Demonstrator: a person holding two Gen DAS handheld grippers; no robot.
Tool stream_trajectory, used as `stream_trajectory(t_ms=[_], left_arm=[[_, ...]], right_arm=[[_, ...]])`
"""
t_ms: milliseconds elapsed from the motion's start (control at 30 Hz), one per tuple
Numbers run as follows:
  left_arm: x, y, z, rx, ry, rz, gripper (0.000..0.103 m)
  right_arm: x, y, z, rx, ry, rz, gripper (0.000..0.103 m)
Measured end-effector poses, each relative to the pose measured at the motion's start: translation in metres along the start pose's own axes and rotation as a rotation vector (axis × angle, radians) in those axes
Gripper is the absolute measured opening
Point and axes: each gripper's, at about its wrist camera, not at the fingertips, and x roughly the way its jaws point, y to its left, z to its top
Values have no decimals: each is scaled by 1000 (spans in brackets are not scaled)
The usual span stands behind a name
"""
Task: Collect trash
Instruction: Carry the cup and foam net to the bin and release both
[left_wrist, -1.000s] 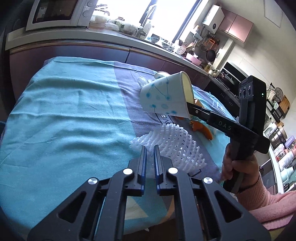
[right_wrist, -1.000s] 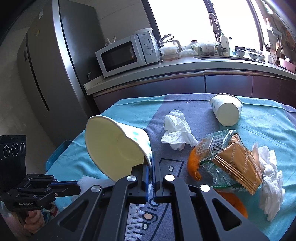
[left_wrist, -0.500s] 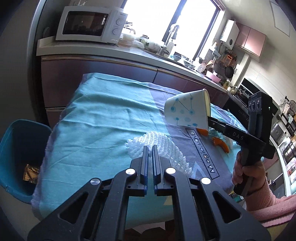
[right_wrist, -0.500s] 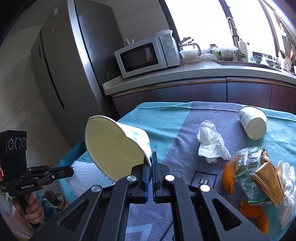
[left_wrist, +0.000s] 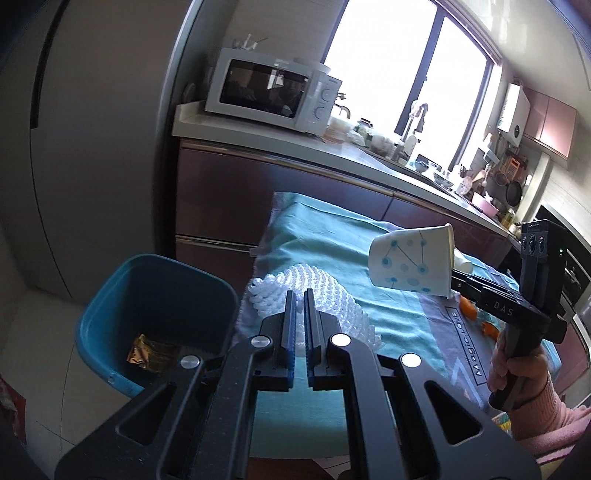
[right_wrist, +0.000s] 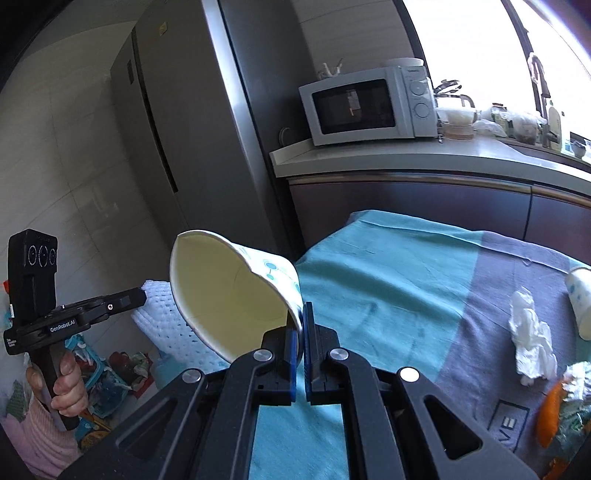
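Paper cup (right_wrist: 236, 295) sideways, mouth toward camera

What I can't make out from my two wrists

My left gripper (left_wrist: 300, 295) covers the near part of the white foam net (left_wrist: 314, 295), so where its pads bite is hidden; my right gripper (right_wrist: 299, 310) blocks the pinched rim of the paper cup (right_wrist: 229, 291); the second cup (right_wrist: 580, 299), the orange peel (right_wrist: 550, 413) and the wrapper (right_wrist: 576, 413) run off the right edge; the blue bin (left_wrist: 155, 295) hides most of its gold packet (left_wrist: 147, 354); the countertop clutter (left_wrist: 373, 136) is too small to name
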Motion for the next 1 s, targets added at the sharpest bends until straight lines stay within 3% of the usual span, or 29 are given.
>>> stream_trajectory(t_ms=[233,500,1000], left_arm=[[-12,58,8,-77,-27,131,5],[3,107,0,-153,12,221,5],[40,129,-17,-199,83,299,5]], right_arm=[[39,36,17,-76,38,71,2],[83,74,26,-165,105,96,2],[160,109,18,-254,262,77,2]])
